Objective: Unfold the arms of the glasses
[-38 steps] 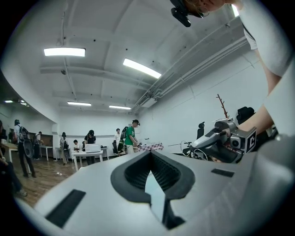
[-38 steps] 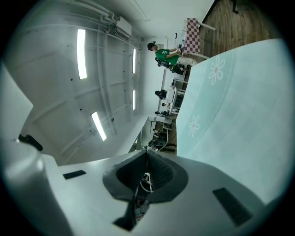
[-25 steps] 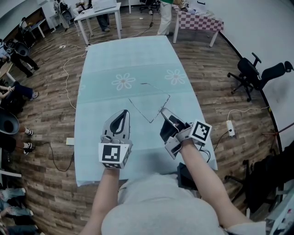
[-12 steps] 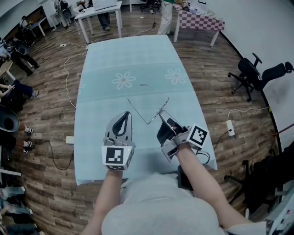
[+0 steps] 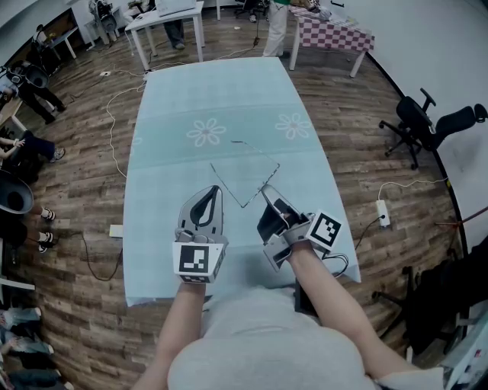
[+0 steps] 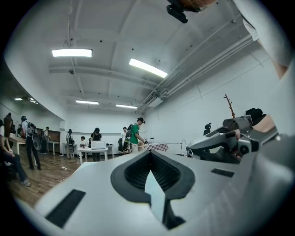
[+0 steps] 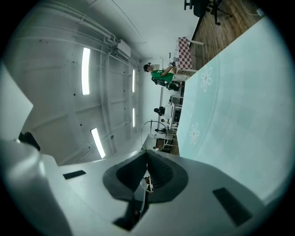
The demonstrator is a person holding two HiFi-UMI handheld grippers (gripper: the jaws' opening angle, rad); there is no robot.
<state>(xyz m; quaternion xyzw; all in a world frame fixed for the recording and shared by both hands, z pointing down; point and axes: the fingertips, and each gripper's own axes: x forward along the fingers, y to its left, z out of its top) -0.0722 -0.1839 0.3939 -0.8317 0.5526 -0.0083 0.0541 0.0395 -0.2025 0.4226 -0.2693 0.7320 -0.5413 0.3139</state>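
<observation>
Glasses (image 5: pixel 227 184), clamped tight in the right tool (image 5: pixel 264 189), have drifted slightly toward the person, arms apparently splayed already, while the left tool (image 5: pixel 207 189) stays closed and empty.

This is a large open lab or shared office workroom. It has a wood-plank floor (image 5: pixel 84 190) strewn with cables (image 5: pixel 109 126) and a power strip (image 5: pixel 383 212), and a black office chair (image 5: pixel 423 122). People (image 5: pixel 23 82) gather around white desks (image 5: pixel 164 21). A long surface (image 5: pixel 221 99) lies under a floral cloth. Strip lights (image 6: pixel 71 53) hang beside exposed ceiling pipes (image 6: pixel 207 50).
</observation>
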